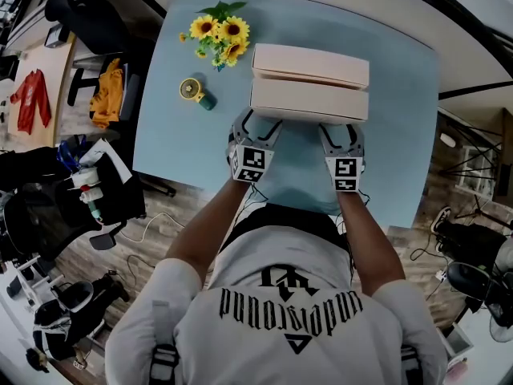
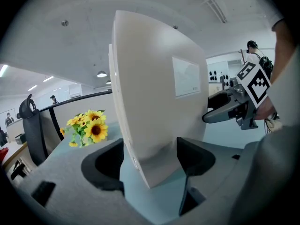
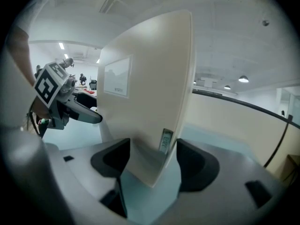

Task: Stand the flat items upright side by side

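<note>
Left tool [image 1: 258, 123] clamps the near closed box [image 1: 309, 101]; right tool [image 1: 341, 131] straddles it, jaws slightly slack.

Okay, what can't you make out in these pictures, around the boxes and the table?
Far box: mostly behind the near box in both gripper views; head view shows mainly its top.
Near box's label: print blurred, both gripper views.
Small yellow object beside the sunflowers: too small to identify, head view.
Left gripper: box fills the gap; pressing or not, unclear.
</note>
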A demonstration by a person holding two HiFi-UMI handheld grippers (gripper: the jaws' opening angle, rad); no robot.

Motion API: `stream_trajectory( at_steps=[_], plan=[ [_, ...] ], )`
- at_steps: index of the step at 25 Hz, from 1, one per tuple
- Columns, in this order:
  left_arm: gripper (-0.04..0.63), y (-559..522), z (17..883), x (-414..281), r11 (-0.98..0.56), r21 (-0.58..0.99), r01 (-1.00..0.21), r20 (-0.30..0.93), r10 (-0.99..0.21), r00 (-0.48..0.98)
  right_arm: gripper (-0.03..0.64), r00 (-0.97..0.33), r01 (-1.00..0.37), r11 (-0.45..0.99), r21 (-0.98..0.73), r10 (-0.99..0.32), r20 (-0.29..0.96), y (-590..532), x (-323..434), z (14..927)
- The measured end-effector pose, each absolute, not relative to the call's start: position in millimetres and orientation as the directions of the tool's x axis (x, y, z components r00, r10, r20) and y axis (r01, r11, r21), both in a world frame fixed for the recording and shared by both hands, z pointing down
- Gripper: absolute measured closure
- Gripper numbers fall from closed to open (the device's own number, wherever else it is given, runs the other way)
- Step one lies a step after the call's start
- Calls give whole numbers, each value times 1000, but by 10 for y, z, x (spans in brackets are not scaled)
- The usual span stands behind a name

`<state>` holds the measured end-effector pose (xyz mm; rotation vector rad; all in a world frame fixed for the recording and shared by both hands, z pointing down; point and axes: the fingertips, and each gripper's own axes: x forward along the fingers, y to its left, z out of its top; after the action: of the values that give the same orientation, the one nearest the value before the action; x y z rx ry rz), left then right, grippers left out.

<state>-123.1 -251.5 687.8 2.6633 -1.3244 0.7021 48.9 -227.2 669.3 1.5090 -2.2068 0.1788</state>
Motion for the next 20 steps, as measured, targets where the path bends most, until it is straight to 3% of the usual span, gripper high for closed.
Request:
stream_trajectory(
  at_steps=[20],
  plan=[
    [232,-2184,6019,-1420,-639,-63,-767,335,-737,587,299,-256,-932,330,149,-892,372,-1964,621,6072]
  ],
)
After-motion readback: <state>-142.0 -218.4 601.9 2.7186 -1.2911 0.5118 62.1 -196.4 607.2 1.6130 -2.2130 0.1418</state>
